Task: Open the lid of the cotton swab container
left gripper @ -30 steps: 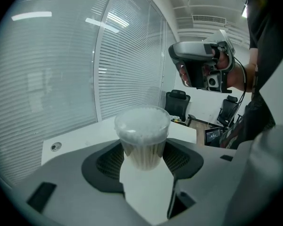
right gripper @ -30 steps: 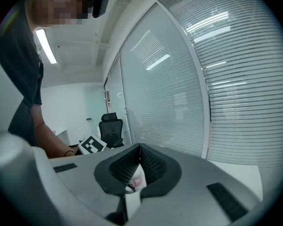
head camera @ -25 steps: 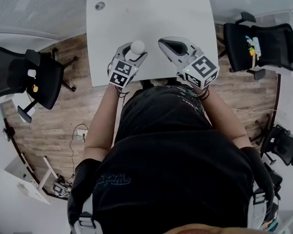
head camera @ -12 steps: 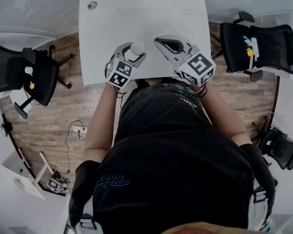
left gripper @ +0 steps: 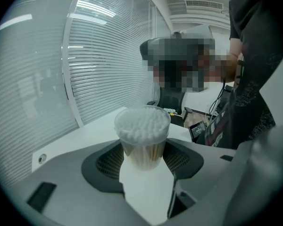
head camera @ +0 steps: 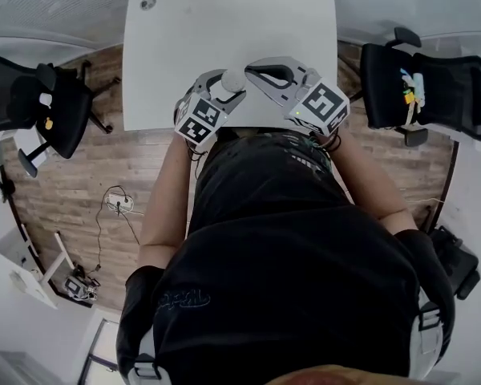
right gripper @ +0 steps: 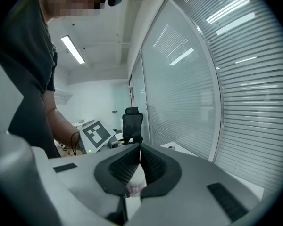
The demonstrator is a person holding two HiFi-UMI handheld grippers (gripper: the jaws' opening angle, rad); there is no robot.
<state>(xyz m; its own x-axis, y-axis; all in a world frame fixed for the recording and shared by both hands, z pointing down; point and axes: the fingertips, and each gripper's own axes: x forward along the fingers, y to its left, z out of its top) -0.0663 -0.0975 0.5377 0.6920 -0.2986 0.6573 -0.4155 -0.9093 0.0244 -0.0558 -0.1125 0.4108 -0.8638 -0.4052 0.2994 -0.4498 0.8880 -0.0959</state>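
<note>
So, close in front of your chest, at the near edge of the white table [head camera: 224,22], your left gripper [head camera: 222,89] has its jaws spread wide and clamped on either side of the cotton swab container [left gripper: 142,135]. It holds the container upright, above the tabletop. The clear lid [left gripper: 142,121] looks to be still seated over the white tips, so the opening itself is not yet done; only the hold is in place. Your right gripper [head camera: 259,72] is fully closed with nothing gripped. It lies nearly level, its tip just beside the container's top but, as far as I can judge, not touching it. To lift the lid, those jaws would likely have to part first. Beyond your hands the tabletop is bare, and black office chairs [head camera: 421,87] stand well off at the sides.
</note>
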